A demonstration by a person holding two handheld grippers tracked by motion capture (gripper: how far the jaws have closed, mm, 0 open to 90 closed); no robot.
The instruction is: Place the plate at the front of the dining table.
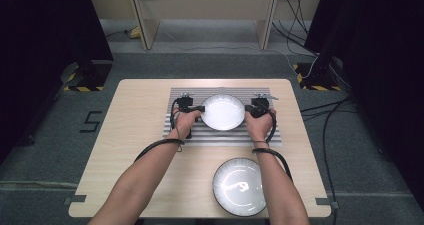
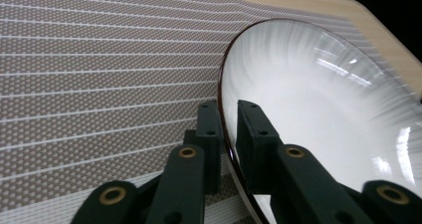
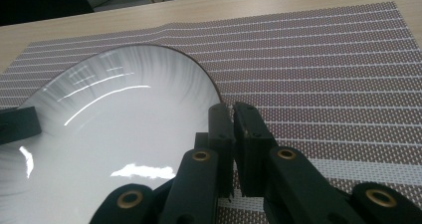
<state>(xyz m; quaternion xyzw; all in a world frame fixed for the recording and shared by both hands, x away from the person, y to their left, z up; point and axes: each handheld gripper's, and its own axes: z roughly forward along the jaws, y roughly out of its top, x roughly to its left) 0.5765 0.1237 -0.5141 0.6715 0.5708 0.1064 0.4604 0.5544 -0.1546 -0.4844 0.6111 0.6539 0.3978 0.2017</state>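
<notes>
White plate on striped mat | both jaws pinch its rim | high view: second plate

We see a glossy white round plate with a thin dark brown rim on a woven grey-brown placemat crossed by white stripes. A second shiny white round plate with a black rim sits on the pale wood-grain table. Both two-jaw grippers, left and right, are matt black with brass-coloured rivets.
</notes>
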